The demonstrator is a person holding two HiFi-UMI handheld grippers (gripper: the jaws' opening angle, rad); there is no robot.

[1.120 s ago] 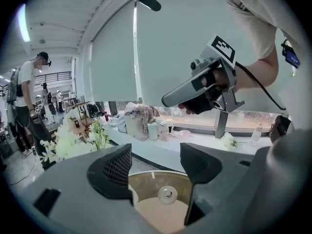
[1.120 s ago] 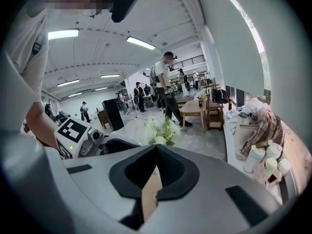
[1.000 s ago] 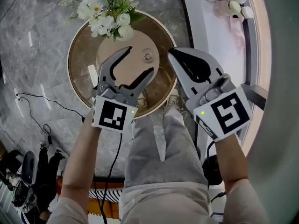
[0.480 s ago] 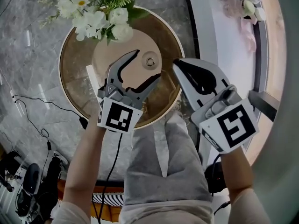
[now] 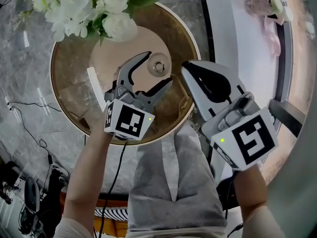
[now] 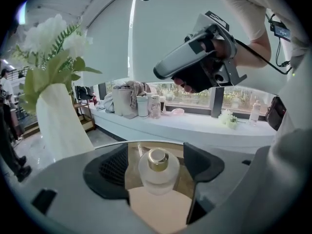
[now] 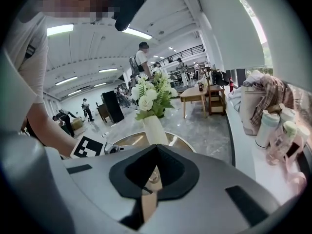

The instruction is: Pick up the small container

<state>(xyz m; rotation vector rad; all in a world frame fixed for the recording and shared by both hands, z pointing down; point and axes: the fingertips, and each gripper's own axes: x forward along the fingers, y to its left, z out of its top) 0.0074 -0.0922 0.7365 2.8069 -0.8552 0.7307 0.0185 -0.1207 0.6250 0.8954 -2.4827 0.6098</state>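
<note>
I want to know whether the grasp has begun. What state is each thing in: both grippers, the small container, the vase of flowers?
Small frosted glass container with a gold cap: upright on the table, capped, not gripped.
Left gripper: jaws open, one on either side of the container, not touching it.
Right gripper: jaws shut, empty, held in the air.
White vase of white flowers: upright.

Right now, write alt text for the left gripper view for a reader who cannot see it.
The left gripper, jaws open, flanks a small container with a gold cap, not touching it, on a round table. A white vase of flowers stands at left, and the shut right gripper hangs above.
</note>
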